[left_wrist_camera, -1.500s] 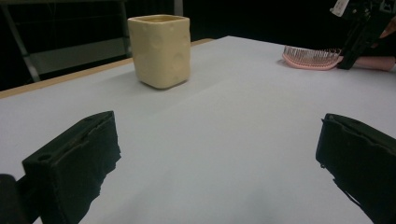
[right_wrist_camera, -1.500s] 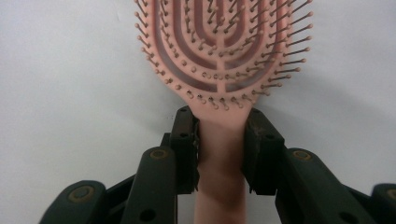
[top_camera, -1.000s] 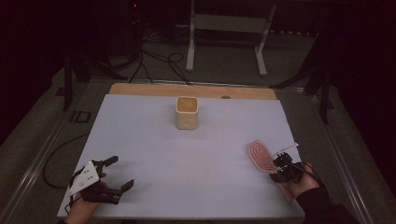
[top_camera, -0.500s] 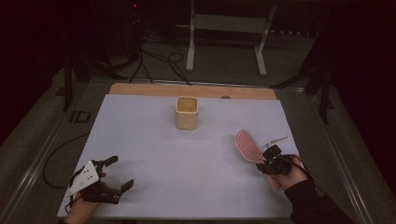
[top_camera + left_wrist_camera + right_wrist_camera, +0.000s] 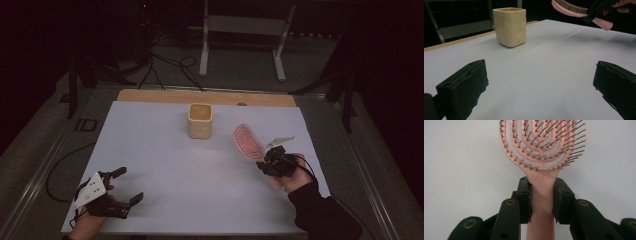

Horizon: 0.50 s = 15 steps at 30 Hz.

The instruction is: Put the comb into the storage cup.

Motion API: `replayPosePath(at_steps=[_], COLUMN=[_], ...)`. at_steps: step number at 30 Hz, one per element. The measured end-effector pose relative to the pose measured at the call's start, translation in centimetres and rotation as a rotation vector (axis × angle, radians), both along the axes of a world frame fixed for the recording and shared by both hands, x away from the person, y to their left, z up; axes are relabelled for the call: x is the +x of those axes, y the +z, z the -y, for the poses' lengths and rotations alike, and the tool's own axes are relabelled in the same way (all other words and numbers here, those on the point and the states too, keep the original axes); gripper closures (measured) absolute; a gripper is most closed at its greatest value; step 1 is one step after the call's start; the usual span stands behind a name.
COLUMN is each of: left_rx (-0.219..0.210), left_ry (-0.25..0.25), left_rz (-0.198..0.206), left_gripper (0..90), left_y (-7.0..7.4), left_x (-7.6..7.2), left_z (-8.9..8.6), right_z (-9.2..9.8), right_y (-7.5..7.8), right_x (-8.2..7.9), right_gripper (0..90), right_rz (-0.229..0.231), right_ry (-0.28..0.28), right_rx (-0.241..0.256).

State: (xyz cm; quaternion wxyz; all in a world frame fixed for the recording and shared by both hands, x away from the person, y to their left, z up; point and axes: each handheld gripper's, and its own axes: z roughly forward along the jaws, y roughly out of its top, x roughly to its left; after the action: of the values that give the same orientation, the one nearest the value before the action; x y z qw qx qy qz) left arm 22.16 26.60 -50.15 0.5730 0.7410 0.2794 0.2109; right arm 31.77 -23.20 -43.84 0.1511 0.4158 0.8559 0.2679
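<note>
Pink hairbrush (image 5: 541, 147) is being pinched at its handle neck by the right hand-held gripper (image 5: 270, 161), lifted off the white surface (image 5: 165, 145), bristle head pointing toward the yellow cup (image 5: 200, 120), near it but apart. Left hand-held gripper (image 5: 117, 192) is sitting at the near-left corner, jaws spread wide, holding nothing
</note>
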Motion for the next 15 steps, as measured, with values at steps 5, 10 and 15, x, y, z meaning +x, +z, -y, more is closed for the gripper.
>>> replayPosePath(at_steps=[5, 10, 15], left_rx=[0.0, -0.003, -0.007], left_ry=[0.0, 0.002, 0.006], left_rz=[-0.001, -0.003, -0.006], left_gripper=[0.0, 0.0, 0.0], left_y=[0.0, 0.0, 0.0], left_x=[0.0, 0.0, 0.0], left_z=[0.0, 0.0, -0.1], right_z=[-1.3, -2.8, -3.6], right_y=[0.8, 1.7, 2.2], right_x=[0.5, 0.9, 1.3], right_gripper=[70.6, 70.6, 70.7], right_rz=[0.032, 0.078, 0.11], right_ry=[0.026, 0.057, 0.078], right_rx=[0.015, 0.033, 0.058])
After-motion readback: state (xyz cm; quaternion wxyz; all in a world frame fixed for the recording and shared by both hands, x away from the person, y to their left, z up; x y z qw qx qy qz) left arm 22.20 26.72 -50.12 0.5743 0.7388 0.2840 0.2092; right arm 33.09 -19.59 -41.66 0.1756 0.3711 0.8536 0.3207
